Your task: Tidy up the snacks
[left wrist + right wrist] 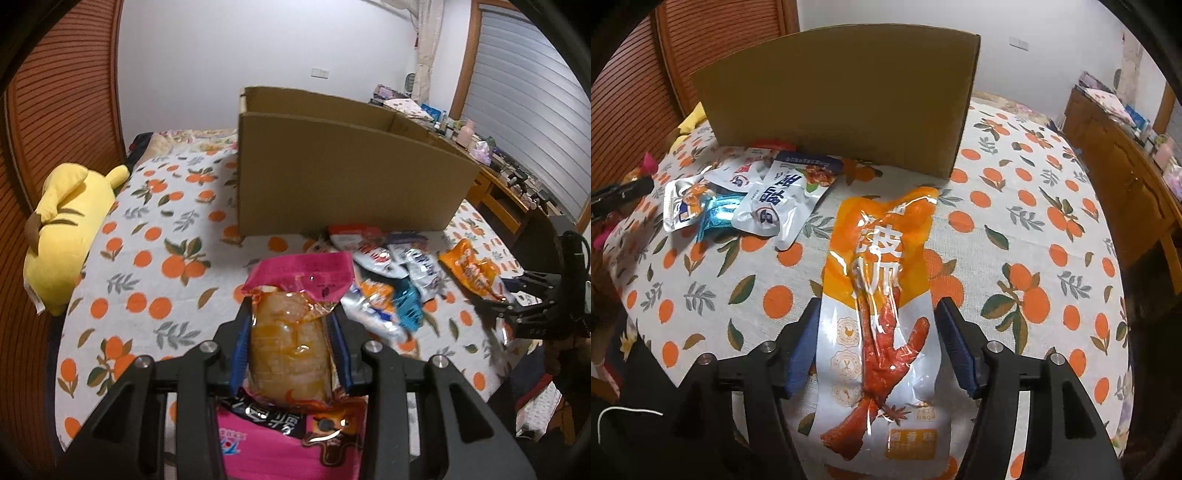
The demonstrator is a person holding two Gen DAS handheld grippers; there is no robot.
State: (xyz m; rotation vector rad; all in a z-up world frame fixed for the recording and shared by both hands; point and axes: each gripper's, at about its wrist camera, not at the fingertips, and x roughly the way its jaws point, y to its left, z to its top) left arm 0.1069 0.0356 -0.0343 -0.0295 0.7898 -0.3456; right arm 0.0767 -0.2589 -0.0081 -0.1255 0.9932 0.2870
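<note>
Left gripper [291, 325] is clamped on a pink-topped clear packet of yellowish snack [291, 332], lower centre of its view. Right gripper [875, 332] sits released, pads apart around an orange-and-white chicken-foot pouch [882, 314] lying on the orange-print bedspread [1015, 240]. Looks like mid-sorting; next, I'd guess, the pink one goes up into the tall brown cardboard box [332, 177] behind.

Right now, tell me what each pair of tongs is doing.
Left tongs: shut on the pink snack packet.
Right tongs: open, straddling the orange chicken-foot packet on the bedspread.
</note>
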